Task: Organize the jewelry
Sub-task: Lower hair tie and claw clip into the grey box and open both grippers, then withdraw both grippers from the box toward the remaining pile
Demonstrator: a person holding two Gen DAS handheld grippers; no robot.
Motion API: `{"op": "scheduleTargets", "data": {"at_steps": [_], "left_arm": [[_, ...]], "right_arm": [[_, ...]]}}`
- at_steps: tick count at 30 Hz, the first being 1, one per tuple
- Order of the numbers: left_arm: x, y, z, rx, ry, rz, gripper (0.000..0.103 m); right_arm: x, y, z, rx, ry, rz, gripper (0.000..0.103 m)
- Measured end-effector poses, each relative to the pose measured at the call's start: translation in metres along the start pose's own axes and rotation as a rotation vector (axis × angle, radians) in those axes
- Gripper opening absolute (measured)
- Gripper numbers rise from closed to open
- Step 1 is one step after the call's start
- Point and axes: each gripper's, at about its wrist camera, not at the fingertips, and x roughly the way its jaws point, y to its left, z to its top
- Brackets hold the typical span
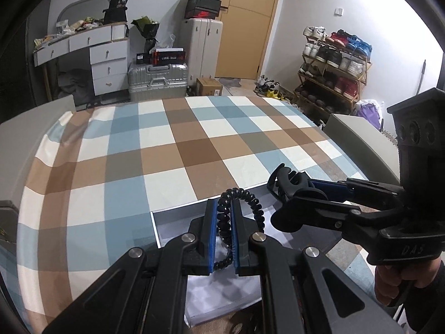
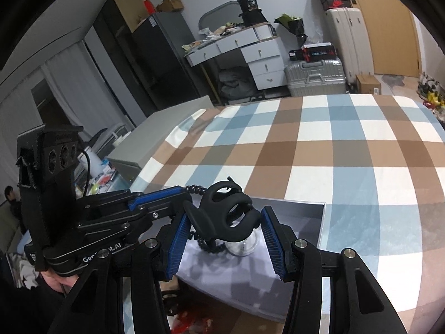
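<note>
A bed with a checked cover of blue, brown and cream squares (image 1: 172, 150) fills most of the room in front of me. On its near edge, just ahead of both tools, lies a shallow white rectangular box with a pale lining (image 1: 178, 214), and everything that matters sits at or over that box.

Over the box's left part, the left tongs (image 1: 223, 232) are clamped with their blue pads on a black coiled spiral bracelet (image 1: 251, 199). One stretch of the coil runs down between the pads, while the rest loops up and out to the right of them, above the box floor.

From the box's right side the right tongs (image 2: 225, 233) reach in. A black plastic claw hair clip (image 2: 222, 211) sits between their blue pads. In the right wrist view the pads stand spread wider than the clip; whether either pad touches it I cannot tell. The left wrist view shows the clip (image 1: 289, 181) at the tip of those tongs, over the far right rim of the box and just right of the bracelet's loop.

Beneath the clip, on the box lining, stands a small clear round dome-shaped thing (image 2: 244, 246), partly hidden. The bracelet's lower coil (image 2: 208, 246) lies just to the left of it, close beside or touching; I cannot tell which.
</note>
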Motion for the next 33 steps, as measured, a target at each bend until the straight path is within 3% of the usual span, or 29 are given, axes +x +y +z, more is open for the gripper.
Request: {"op": "scheduleTargets", "data": {"at_steps": [11,13,16,18,29,33], "left_arm": [[0.008,0.008,0.004,-0.051,0.014,-0.056,0.006],[0.008,0.009,0.004,-0.055,0.025,-0.067,0.009],[0.002,0.009,0.003,-0.046,0.013,-0.051,0.024],[-0.002,0.009,0.003,-0.045,-0.002,-0.039,0.040],[-0.027,0.005,-0.003,-0.050,-0.038,0.010,0.043],[-0.037,0.009,-0.011,-0.075,-0.047,0.042,0.054]], "right_arm": [[0.012,-0.004,0.004,0.008,0.023,-0.030,0.052],[0.010,-0.005,0.004,0.014,0.011,-0.025,0.060],[0.000,-0.008,0.003,0.028,-0.024,-0.014,0.065],[-0.009,-0.008,0.002,0.038,-0.048,-0.014,0.068],[-0.061,0.000,-0.006,0.058,-0.151,-0.028,0.079],[-0.081,0.006,-0.013,0.053,-0.190,-0.031,0.083]]}}
